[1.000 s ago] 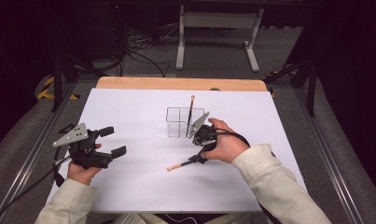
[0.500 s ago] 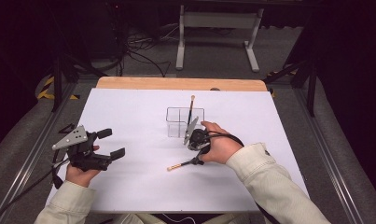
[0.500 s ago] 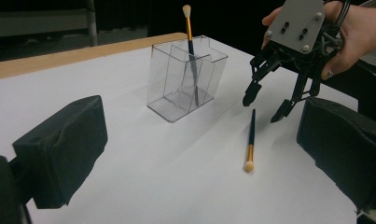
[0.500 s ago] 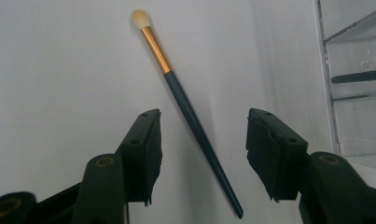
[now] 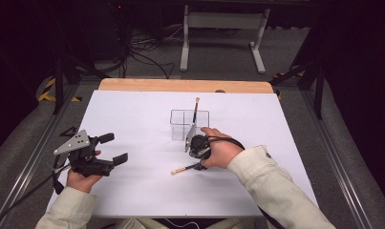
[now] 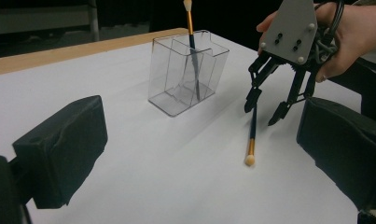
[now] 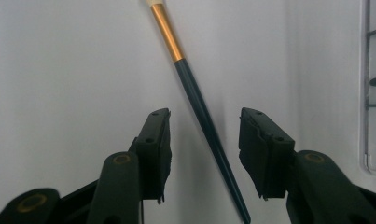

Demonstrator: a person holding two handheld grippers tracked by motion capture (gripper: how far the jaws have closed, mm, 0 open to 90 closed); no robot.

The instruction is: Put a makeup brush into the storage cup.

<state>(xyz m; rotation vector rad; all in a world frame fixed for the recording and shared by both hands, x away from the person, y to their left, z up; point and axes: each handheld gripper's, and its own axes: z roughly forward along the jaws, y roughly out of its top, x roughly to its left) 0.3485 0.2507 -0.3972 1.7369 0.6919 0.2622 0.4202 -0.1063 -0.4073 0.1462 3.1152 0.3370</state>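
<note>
White tabletop (image 7: 59, 70); right hand-held gripper (image 7: 204, 154) cuts off brush (image 7: 199, 112) tail, jaws closing.

No text, label, brand, number or sign can be read on anything in these pictures.

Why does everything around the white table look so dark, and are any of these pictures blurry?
High view: light falls on the table, the room behind stays dim. Left gripper view: its own claw pads are soft, the clear box sharp with faint reflections. Right gripper view: the brush is crisp, with a soft shadow.
</note>
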